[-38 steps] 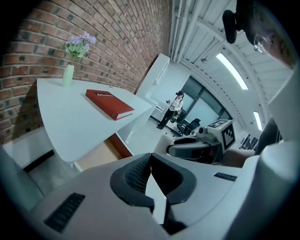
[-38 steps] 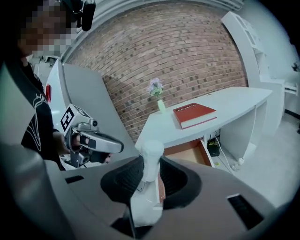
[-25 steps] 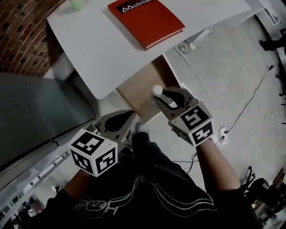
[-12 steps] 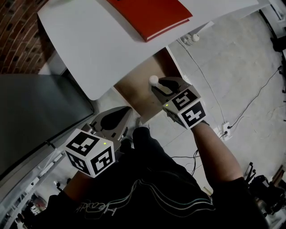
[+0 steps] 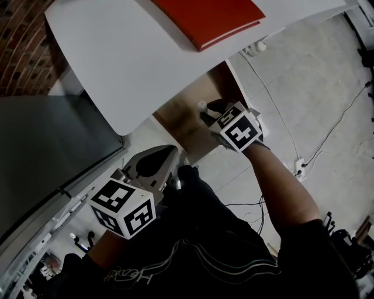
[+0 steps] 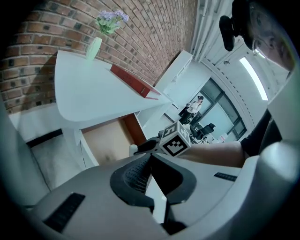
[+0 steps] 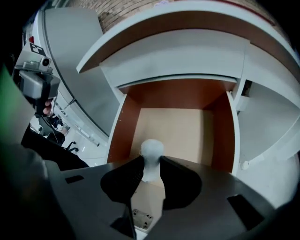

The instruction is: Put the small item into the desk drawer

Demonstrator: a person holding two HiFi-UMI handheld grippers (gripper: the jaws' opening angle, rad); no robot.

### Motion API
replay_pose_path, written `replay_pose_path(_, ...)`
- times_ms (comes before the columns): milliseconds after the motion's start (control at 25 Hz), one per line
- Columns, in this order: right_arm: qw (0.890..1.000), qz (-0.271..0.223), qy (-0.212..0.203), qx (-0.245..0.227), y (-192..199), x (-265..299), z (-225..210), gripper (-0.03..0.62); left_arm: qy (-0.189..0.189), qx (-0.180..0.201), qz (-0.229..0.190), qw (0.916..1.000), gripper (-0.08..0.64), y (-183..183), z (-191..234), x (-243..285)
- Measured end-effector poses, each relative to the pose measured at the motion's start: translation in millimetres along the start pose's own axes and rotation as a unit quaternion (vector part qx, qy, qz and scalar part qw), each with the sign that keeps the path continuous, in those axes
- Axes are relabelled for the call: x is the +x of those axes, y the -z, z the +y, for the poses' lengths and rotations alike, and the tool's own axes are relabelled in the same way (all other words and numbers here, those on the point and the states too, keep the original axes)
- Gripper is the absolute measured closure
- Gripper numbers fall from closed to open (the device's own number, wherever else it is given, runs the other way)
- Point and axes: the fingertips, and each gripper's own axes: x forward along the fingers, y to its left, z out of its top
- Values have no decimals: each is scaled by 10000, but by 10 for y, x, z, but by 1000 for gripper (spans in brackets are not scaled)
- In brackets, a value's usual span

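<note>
The small white item (image 5: 201,105), round-topped, sits pinched between the jaws of my right gripper (image 5: 209,113), which is shut on it. It hangs above the open desk drawer (image 5: 178,120), just under the desk's front edge. In the right gripper view the item (image 7: 152,151) stands upright between the dark pads (image 7: 126,176), over the drawer's bare tan floor (image 7: 183,126). My left gripper (image 5: 153,164) is held low near the person's body, left of the drawer, jaws together with nothing in them. From the left gripper view the drawer (image 6: 105,143) and the item (image 6: 133,149) show ahead.
The white desk (image 5: 134,64) carries a red book (image 5: 213,17) and, seen in the left gripper view, a green vase of flowers (image 6: 95,47). A grey cabinet (image 5: 47,146) stands on the left. Cables (image 5: 280,117) run across the floor on the right.
My right gripper has carried the white item forward, from the drawer's front to above its inside near the desk edge. The left gripper has hardly moved.
</note>
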Motion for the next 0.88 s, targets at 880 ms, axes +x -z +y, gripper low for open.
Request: replay_pose_path(880,9889,1366,-456,-373,316,882,-25,471,132,-271,-56,9995,538,206,234,52)
